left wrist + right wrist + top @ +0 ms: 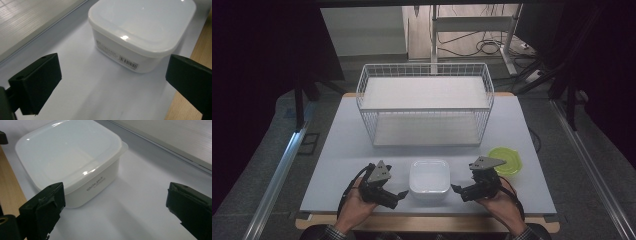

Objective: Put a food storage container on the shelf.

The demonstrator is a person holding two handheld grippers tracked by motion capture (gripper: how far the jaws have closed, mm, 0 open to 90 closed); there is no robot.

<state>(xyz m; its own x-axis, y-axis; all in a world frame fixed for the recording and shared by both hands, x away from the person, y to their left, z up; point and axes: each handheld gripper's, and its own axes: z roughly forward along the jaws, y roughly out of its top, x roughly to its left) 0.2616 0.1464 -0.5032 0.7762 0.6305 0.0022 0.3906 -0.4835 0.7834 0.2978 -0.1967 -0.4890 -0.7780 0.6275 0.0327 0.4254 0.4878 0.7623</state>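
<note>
Dark surroundings frame our workspace, with cables and a metal stand on the floor beyond the far edge. Our table has a pale top and a wooden rim along the near side. Largest on it is a white wire basket, standing toward the back with nothing in it that we can see. Off to the right lies a yellow-green lid, just beyond our right hand.

Near the front edge, between our two hands, sits the white container, a rounded-square plastic tub with its white lid pressed on. In the left gripper view it lies ahead and slightly right, its barcode label facing us; in the right gripper view it lies ahead and to the left, printed side toward us.

Our left gripper and right gripper point inward at the tub from either side, close to it but not touching. Both sets of fingers are spread wide and hold nothing.

We judge this the approach step, before any grasp. Next we would bring one gripper in so that its fingers straddle a wall or the lid's lip, square to it, then close firmly; the smooth plastic could slip or slide on the table if pushed unevenly.
</note>
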